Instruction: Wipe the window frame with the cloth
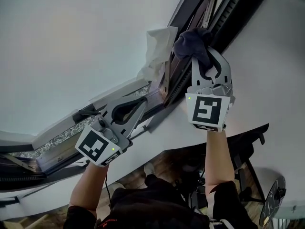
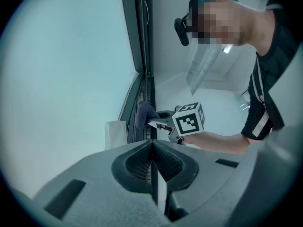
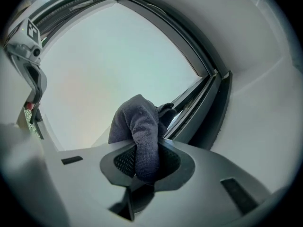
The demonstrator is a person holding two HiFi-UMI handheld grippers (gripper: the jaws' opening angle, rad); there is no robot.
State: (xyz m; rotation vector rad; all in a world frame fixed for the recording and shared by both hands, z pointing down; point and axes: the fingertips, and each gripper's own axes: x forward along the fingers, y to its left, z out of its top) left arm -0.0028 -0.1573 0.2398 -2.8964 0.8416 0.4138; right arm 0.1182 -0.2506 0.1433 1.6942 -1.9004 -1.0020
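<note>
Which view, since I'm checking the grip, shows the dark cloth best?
The right gripper view: the cloth fills the centre, pinched between the right gripper's jaws, at the window frame. The head view shows it bunched at that gripper's tip; the left gripper view shows it small and distant.

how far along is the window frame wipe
Done: the cloth is gripped in the right gripper and raised to the window frame. In hand: it presses against the frame, while the left gripper seems clamped on the frame's edge. Left: no telling how much is wiped; no clean streak shows.
</note>
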